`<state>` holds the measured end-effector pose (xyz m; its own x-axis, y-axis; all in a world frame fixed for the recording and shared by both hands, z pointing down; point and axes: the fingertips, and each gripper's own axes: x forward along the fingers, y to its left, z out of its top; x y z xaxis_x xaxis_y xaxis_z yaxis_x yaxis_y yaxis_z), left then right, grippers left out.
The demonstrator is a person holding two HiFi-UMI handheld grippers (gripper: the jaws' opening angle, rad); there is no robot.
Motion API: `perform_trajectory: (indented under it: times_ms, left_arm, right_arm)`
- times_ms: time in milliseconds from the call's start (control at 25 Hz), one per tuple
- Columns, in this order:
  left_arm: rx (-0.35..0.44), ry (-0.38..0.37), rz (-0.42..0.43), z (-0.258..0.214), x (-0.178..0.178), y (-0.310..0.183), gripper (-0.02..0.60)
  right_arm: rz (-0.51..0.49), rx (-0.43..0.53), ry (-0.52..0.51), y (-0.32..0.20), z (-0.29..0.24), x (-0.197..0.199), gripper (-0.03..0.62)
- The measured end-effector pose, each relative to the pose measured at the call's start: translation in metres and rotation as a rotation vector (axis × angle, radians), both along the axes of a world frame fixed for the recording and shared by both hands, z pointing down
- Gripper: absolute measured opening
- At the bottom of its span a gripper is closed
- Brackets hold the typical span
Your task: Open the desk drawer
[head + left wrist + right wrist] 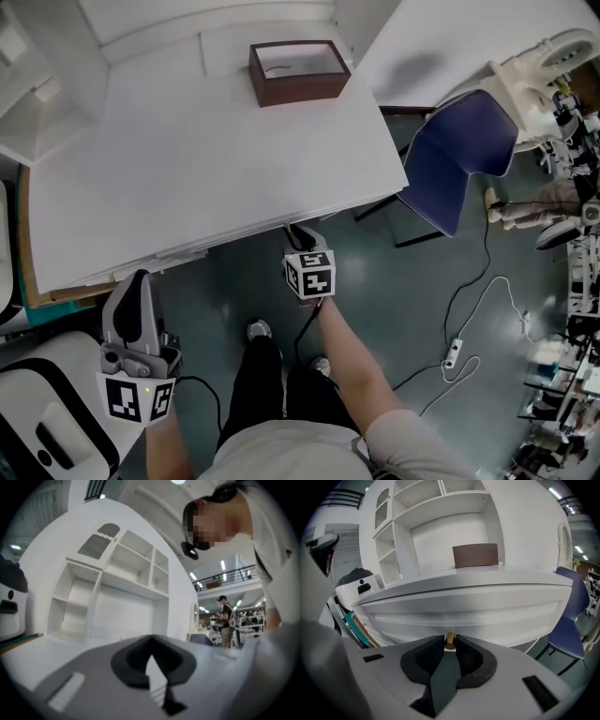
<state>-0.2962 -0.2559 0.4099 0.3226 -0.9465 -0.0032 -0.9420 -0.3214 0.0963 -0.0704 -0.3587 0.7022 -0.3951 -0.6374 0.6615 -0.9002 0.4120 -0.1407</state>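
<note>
Our right gripper [449,645] has its jaws narrowly apart around the small brass knob [450,639] of the closed drawer front [468,616] under the desk [464,584] edge, seemingly pinching it. Our left gripper [150,641] hangs closed and empty.

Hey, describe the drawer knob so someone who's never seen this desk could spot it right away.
Start at the white desk and drop to the wide drawer front under its top. A small tan knob sticks out of that panel, between the tips of the right gripper. It is the only round, coloured thing on the white front; the brown box sits up on the desktop.
</note>
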Motion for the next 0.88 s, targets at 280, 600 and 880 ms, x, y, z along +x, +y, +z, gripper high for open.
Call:
perform_trajectory:
  times_ms: [280,600,880]
  left_arm:
    - [0.003,0.009,0.011,-0.001,0.007,0.002,0.005]
    - [0.007,0.01,0.011,-0.001,0.012,0.007,0.005]
    - [0.014,0.009,0.002,-0.005,0.017,0.016,0.005]
  right_arm:
    - [-0.017,-0.015,0.002,0.009,0.0,0.001,0.078]
    - [-0.013,-0.019,-0.005,0.023,0.001,0.007,0.077]
    - [-0.019,-0.025,-0.011,0.04,0.0,0.012,0.078]
